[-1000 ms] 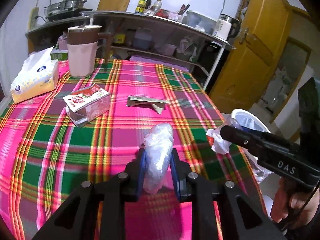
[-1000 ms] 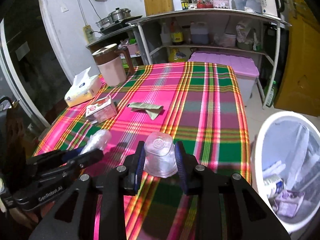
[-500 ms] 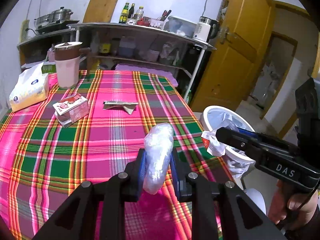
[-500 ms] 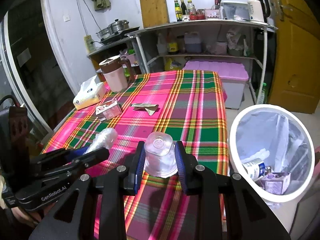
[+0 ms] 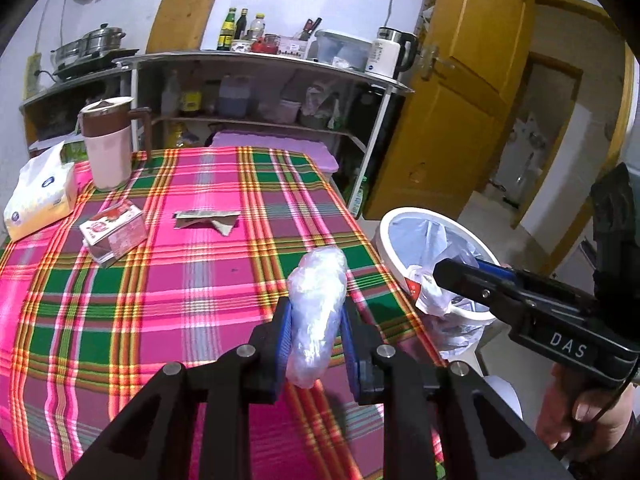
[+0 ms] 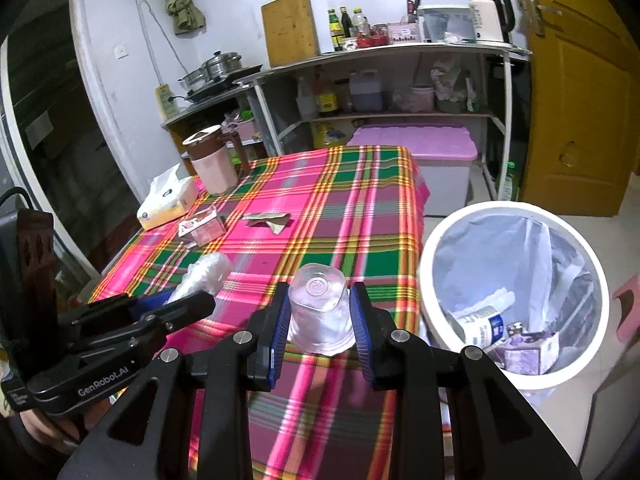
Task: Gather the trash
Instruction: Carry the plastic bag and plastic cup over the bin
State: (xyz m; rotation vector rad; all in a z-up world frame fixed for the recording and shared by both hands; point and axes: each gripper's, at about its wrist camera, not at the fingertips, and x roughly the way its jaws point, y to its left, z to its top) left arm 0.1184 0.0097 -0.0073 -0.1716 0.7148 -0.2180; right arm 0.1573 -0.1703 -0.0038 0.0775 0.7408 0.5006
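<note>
My left gripper (image 5: 314,316) is shut on a crumpled clear plastic wrap (image 5: 318,304), held above the near right part of the plaid table; it also shows in the right wrist view (image 6: 204,276). My right gripper (image 6: 320,316) is shut on an upturned clear plastic cup (image 6: 320,312), held above the table's right edge beside the white trash bin (image 6: 588,240). The bin (image 5: 390,226) has a clear liner and holds some trash. A flattened paper scrap (image 5: 208,220) and a small red-and-white carton (image 5: 114,232) lie on the table.
A tissue pack (image 5: 40,196) and a pink jug with a brown lid (image 5: 108,148) stand at the table's far left. A metal shelf unit (image 5: 260,92) with bottles and a kettle is behind it. A yellow door (image 5: 452,100) is at the right. A pink stool (image 6: 628,304) stands beyond the bin.
Both grippers have pulled back and up from the table with their loads still held. The trash bin has come fully into view at the right.
</note>
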